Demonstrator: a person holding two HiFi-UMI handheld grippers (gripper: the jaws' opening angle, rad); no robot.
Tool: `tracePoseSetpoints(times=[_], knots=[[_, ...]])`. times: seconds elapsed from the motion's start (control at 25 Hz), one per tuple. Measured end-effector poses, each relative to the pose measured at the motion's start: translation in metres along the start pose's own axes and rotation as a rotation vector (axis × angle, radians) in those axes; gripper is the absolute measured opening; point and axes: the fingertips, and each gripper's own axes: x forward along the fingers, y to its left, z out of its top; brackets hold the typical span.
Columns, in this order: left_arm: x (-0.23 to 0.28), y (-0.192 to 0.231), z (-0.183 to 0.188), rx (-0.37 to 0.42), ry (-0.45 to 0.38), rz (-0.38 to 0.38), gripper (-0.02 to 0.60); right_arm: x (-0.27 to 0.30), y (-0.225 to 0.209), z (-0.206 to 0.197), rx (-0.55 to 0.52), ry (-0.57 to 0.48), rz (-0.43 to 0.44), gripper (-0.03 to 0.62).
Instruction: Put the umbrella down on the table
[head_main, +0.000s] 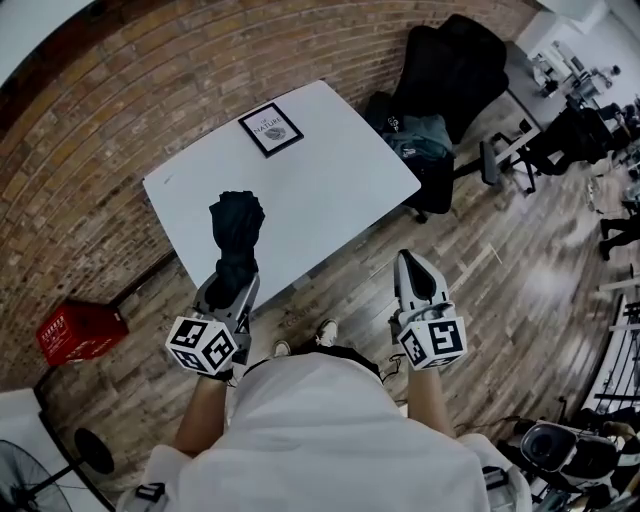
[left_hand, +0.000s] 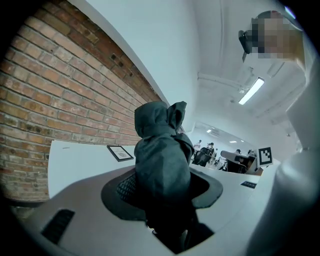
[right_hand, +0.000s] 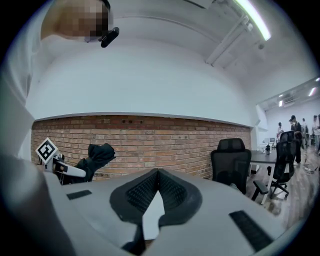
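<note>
A folded black umbrella (head_main: 237, 235) sticks out forward from my left gripper (head_main: 240, 276), whose jaws are shut on its lower part. In the head view its bunched end overlaps the near edge of the white table (head_main: 330, 170). In the left gripper view the umbrella (left_hand: 160, 160) fills the gap of the left gripper (left_hand: 162, 196), with the table (left_hand: 80, 162) beyond. My right gripper (head_main: 413, 262) is over the wooden floor to the right of the table, shut and empty. The right gripper (right_hand: 157, 174) view shows the pads meeting, with the umbrella (right_hand: 97, 155) far left.
A framed picture (head_main: 271, 129) lies at the table's far side. A brick wall runs behind the table. Black office chairs (head_main: 450, 70) and a dark bag (head_main: 415, 135) stand to the right, a red crate (head_main: 78, 330) to the left, a fan (head_main: 30, 480) at bottom left.
</note>
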Motion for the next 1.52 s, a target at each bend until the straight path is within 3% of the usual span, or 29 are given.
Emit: tracePoseSetpoints(times=[0.4, 0.92, 1.12, 1.52], knots=[[0.027, 0.004, 0.001, 0.012, 0.029, 0.068, 0.219, 0.028, -0.020, -0.010, 0.016, 0.018, 0.062, 0.020], [0.104, 0.019, -0.006, 0.130, 0.166, 0.082, 0.219, 0.028, -0.051, -0.017, 0.025, 0.042, 0.037, 0.020], [0.148, 0.030, -0.022, 0.155, 0.232, 0.083, 0.219, 0.028, -0.055, -0.015, 0.016, 0.033, 0.049, 0.020], [0.217, 0.050, -0.060, 0.200, 0.354, 0.105, 0.219, 0.010, -0.079, -0.025, 0.026, 0.058, -0.011, 0.020]])
